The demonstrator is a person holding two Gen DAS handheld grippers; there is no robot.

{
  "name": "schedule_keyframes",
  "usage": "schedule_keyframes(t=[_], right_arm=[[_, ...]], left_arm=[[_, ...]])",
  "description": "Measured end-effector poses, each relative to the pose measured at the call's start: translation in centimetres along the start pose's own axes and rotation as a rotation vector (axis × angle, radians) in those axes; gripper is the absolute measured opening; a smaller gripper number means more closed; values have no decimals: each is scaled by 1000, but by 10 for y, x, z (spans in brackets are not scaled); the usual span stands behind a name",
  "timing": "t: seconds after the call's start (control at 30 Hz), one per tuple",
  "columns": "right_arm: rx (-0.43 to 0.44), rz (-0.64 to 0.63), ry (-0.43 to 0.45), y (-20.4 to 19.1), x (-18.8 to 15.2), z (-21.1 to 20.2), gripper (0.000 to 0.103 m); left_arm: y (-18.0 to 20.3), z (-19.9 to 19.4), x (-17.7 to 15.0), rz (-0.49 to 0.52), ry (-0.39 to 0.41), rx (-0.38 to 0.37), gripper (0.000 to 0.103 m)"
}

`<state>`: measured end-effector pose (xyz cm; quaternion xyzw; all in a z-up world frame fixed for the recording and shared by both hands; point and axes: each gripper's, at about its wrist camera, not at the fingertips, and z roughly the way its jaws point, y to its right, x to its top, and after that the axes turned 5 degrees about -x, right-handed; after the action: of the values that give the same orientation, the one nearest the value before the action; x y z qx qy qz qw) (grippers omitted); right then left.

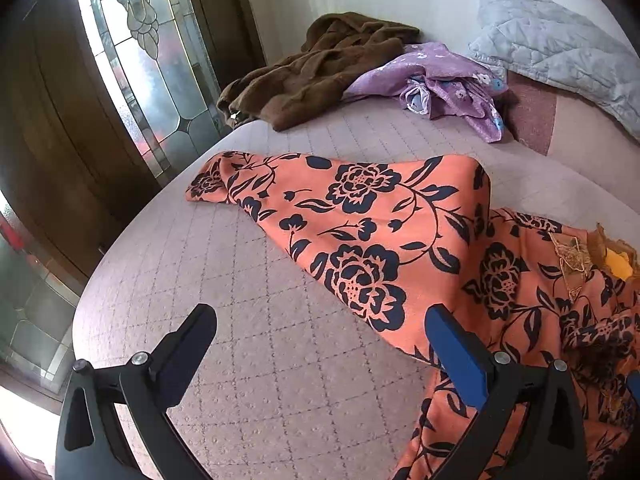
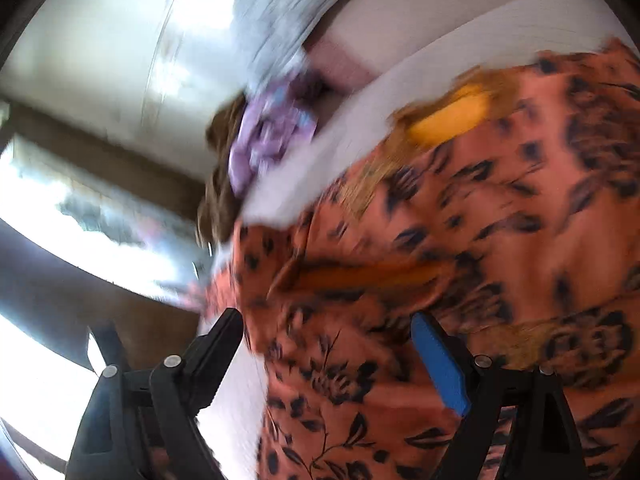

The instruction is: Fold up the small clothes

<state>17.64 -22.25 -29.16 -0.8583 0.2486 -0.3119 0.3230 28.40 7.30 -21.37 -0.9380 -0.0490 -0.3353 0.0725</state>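
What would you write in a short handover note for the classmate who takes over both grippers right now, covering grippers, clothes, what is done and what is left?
Left gripper: open, holding nothing, above the mattress beside the orange floral garment.
Right gripper: open, over the same garment; this view is blurred.
Clothes: orange garment spread unevenly on the bed, not folded. Brown garment and purple garment lie crumpled farther back near the quilted pillow.
Done: no fold visible.
Left: likely flatten and fold the orange one, then the other two.

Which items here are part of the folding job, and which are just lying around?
In use:
orange dress
left claw, open
right claw, open

Lying about:
brown garment
purple garment
grey quilt
bed
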Motion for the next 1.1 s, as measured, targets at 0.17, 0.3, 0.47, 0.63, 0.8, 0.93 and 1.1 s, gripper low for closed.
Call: schedule_keyframes(t=[0.17, 0.3, 0.47, 0.63, 0.8, 0.93, 1.1], right_arm=[[45, 263, -60, 38, 19, 27, 88], [97, 337, -89, 21, 39, 49, 88], [367, 96, 2, -88, 80, 32, 88], [173, -135, 27, -121, 67, 27, 58], [-40, -70, -166, -65, 19, 82, 27], [-192, -104, -226, -57, -2, 107, 27], [-99, -308, -202, -137, -7, 103, 36]], left_arm=[[-4, 3, 0, -18, -11, 5, 103], [-9, 5, 0, -37, -12, 20, 103], [-20, 9, 3, -75, -15, 37, 103], [-56, 13, 9, -207, -34, 59, 103], [-103, 22, 5, -362, -60, 157, 103], [-142, 30, -3, -500, -106, 212, 103], [-181, 22, -10, -654, -80, 264, 103]])
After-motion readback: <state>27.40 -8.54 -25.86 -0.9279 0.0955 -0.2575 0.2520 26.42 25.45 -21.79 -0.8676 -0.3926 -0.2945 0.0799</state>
